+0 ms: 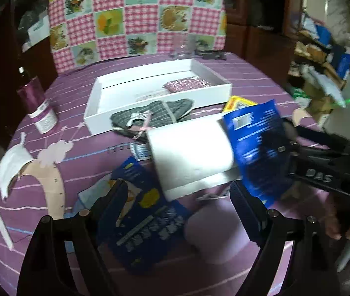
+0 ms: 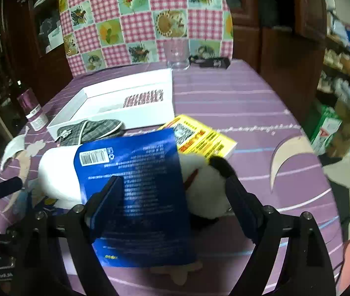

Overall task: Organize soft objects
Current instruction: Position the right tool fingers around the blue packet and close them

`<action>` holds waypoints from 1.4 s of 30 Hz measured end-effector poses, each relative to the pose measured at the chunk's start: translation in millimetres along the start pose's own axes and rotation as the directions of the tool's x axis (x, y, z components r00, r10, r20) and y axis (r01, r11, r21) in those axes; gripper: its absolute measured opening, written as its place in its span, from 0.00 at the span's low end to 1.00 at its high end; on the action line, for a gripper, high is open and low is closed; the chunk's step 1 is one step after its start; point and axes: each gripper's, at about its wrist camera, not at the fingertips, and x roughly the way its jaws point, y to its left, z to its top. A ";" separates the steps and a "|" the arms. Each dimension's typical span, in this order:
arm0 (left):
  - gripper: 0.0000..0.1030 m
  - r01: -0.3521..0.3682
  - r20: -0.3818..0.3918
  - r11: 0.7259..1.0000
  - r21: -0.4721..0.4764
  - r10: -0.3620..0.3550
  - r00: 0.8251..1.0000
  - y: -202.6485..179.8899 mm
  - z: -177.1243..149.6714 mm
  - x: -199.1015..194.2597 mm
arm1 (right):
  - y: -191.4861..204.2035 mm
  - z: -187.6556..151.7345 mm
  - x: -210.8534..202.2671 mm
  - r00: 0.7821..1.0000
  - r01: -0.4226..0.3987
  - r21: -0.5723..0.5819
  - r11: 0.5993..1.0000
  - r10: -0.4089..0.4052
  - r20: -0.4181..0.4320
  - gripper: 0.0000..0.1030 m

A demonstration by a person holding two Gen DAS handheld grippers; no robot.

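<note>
The left gripper (image 1: 178,197) stands with jaws wide apart above a dark blue printed packet (image 1: 145,222) lying on the purple striped tablecloth (image 1: 249,83). A white paper roll (image 1: 189,153) lies just beyond, touching a blue plastic pouch (image 1: 258,148). A grey checked oven mitt (image 1: 155,114) rests against the white shallow tray (image 1: 95,103).

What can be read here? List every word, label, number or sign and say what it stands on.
"DAS" (first letter unsure): right gripper's black housing.
Barcode with digits, white text lines: blue packet, too blurred to read.
QR code, red characters: yellow box, too blurred to read.
Label: purple bottle, too small to read.
Short printed line: tablecloth, blurred.
</note>
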 end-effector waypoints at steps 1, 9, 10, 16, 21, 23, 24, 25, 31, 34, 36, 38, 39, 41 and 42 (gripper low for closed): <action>0.83 0.014 0.005 1.000 -0.006 -0.014 1.000 0.7 0.1 -1.6 | -0.8 -0.5 1.3 1.000 -0.007 0.007 1.000 0.007 -0.009 0.86; 0.83 0.043 0.007 0.996 -0.072 -0.043 0.999 11.6 2.4 -5.0 | 8.2 -3.7 7.2 1.000 -0.017 -0.033 0.999 0.016 -0.023 0.95; 0.83 0.048 0.008 0.996 -0.079 -0.047 0.999 12.6 2.6 -5.3 | 11.6 -5.1 8.5 1.000 -0.011 -0.053 0.999 0.010 -0.023 0.96; 0.83 0.063 0.023 0.993 -0.098 -0.061 0.998 16.2 3.5 -8.3 | 11.5 -7.3 12.3 1.000 -0.009 -0.058 0.998 0.007 -0.026 1.00; 0.83 0.048 0.031 0.995 -0.082 -0.046 0.998 13.4 3.2 -9.1 | 7.6 -7.3 14.8 0.999 -0.031 -0.021 0.999 0.030 -0.040 1.00; 0.83 0.040 0.040 0.996 -0.078 -0.037 0.999 12.6 2.9 -11.1 | 6.8 -8.6 15.2 0.999 -0.037 -0.015 0.999 0.036 -0.035 1.00; 0.83 0.034 0.038 0.996 -0.079 -0.031 0.999 13.0 3.2 -10.7 | 6.9 -9.2 15.1 0.999 -0.037 -0.012 0.999 0.037 -0.033 1.00; 0.83 0.034 0.035 0.996 -0.084 -0.031 0.999 14.0 3.3 -10.2 | 7.5 -9.9 15.0 0.999 -0.038 -0.014 0.999 0.037 -0.028 1.00; 0.83 0.039 0.065 0.994 -0.099 -0.032 0.997 16.9 3.7 -16.3 | 10.1 -10.1 14.6 0.999 -0.032 -0.029 0.999 0.031 -0.027 1.00; 0.83 0.043 0.078 0.994 -0.096 -0.036 0.996 16.0 4.0 -16.8 | 9.8 -9.3 13.9 0.999 -0.030 -0.034 0.999 0.029 -0.033 1.00; 0.83 0.058 0.070 0.993 -0.103 -0.051 0.996 16.8 4.8 -13.3 | 10.7 -8.9 13.4 0.999 -0.028 -0.043 0.999 0.026 -0.032 1.00; 0.82 0.072 0.069 0.991 -0.114 -0.064 0.996 18.7 4.9 -10.5 | 12.2 -8.4 12.3 0.999 -0.023 -0.055 0.998 0.021 -0.030 1.00; 0.82 0.078 0.069 0.990 -0.121 -0.070 0.995 20.3 4.4 -8.3 | 12.9 -8.2 11.5 0.999 -0.021 -0.061 0.998 0.019 -0.028 1.00; 0.79 0.100 0.071 0.986 -0.134 -0.091 0.993 23.6 3.3 -4.7 | 14.7 -7.8 9.8 1.000 -0.018 -0.076 0.997 0.016 -0.026 1.00; 0.79 0.121 0.075 0.982 -0.143 -0.111 0.991 26.1 2.8 -3.2 | 15.6 -7.9 9.7 1.000 -0.016 -0.082 0.996 0.014 -0.028 1.00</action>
